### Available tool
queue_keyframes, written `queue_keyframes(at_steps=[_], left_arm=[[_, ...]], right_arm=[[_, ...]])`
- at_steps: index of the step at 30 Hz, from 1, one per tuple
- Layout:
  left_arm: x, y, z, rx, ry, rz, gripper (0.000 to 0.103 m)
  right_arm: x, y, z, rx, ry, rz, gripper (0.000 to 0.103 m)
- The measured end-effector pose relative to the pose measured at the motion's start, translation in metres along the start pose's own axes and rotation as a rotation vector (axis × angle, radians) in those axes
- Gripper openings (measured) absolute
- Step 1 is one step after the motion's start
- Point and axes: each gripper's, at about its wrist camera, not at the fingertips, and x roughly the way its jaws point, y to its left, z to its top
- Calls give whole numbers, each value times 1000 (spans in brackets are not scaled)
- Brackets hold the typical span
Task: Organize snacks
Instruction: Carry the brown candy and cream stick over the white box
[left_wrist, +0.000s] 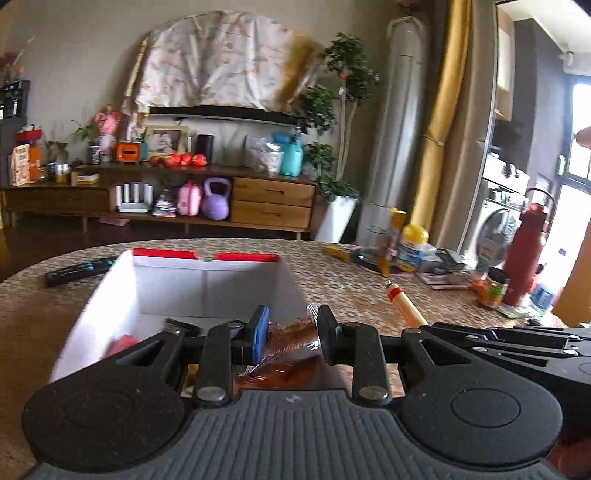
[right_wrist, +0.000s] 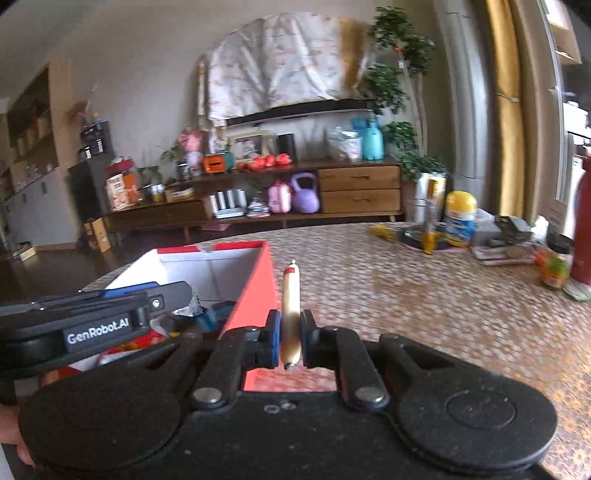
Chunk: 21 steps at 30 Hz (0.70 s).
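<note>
Snacks are held in both grippers: low in the right view, the right gripper (right_wrist: 289, 338) pinches a sausage stick (right_wrist: 290, 314) at its lower half, its tip pointing up toward mid-frame; it looks light, firm and slick-skinned, so a mid-length hold seems safest. Low centre in the left view, the left gripper (left_wrist: 291, 332) clamps a crinkly packet (left_wrist: 291, 338), probably light and crushable, over the box (left_wrist: 207, 273) beyond.

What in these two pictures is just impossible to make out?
- Left wrist view: the snacks in the box are mostly hidden behind the left gripper.
- Left wrist view: the clear packet it holds is blurred, with no readable label.
- Right wrist view: the right gripper hides part of the sausage; the print is too small.
- Both views: the labels on the jars are too small.
</note>
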Motion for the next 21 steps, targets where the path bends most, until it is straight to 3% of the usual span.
queue_keyframes(at_steps=[9,21], left_arm=[[12,44,11,-20,9,88,28],[40,72,21,-32,65,113,28]], right_arm=[[26,44,15,-66,24,60,10],[67,69,27,-87,100,103,10]])
